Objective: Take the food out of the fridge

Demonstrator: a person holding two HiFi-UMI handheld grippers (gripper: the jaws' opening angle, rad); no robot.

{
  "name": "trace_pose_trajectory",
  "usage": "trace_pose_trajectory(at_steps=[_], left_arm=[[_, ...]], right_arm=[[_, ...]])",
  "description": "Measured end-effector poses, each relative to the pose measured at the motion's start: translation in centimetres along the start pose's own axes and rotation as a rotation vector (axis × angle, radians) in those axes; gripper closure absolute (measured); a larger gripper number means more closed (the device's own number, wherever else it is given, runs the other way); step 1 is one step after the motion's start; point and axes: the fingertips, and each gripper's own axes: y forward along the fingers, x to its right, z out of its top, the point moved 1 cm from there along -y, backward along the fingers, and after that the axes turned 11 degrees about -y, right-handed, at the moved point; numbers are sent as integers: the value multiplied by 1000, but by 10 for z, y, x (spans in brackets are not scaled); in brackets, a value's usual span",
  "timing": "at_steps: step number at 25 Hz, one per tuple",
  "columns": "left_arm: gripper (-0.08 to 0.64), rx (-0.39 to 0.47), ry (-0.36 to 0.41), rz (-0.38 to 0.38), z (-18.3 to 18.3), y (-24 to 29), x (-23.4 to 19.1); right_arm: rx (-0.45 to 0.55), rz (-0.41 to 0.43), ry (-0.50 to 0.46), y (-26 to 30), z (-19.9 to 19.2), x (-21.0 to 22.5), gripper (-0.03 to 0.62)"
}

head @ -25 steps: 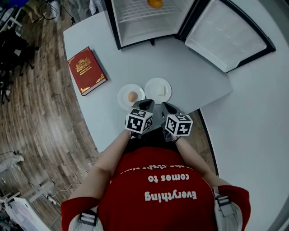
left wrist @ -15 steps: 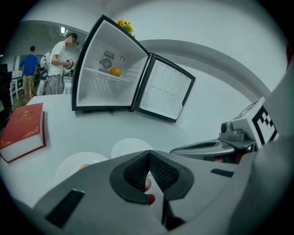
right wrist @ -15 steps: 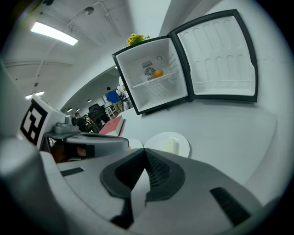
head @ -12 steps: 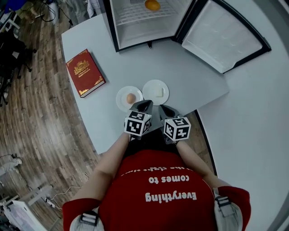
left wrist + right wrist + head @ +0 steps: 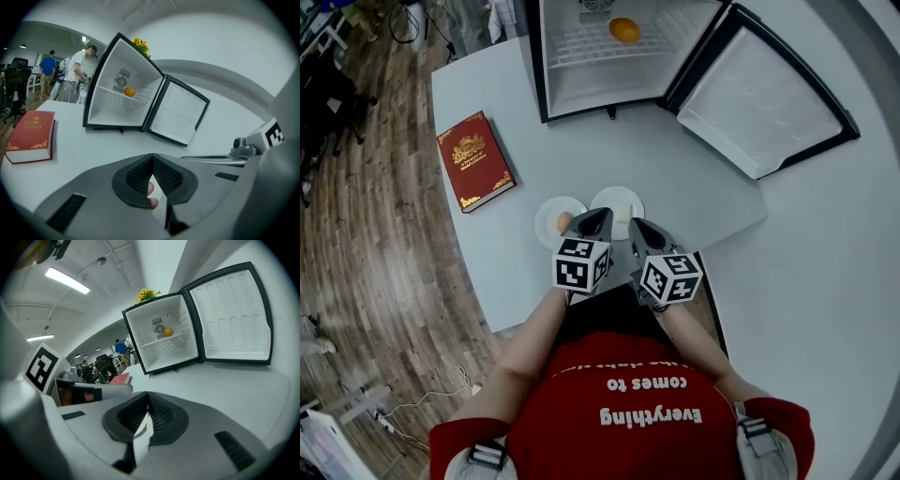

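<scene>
Left claw and right claw are pressed together, empty; the orange lies at twelve o'clock, well apart, inside the fridge.

Round orange on wire shelf inside open fridge.

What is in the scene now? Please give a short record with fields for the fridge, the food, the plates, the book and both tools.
fridge: on the table, door wide open
food inside: one orange on the shelf
left plate: holds an egg
right plate: beside it, contents unclear
book: red, closed, lies left of the plates
left tool: jaws together, empty
right tool: jaws together, empty
</scene>
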Motion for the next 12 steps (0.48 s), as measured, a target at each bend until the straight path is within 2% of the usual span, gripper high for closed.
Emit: trace_pose_trajectory(at_steps=[6,12], left_arm=[[560,68,-6,19,45,14,13],[560,165,14,54,110,32,28]], right_arm=[[99,-15,-17,9,48,33,578],[157,53,-90,27,111,71,577]])
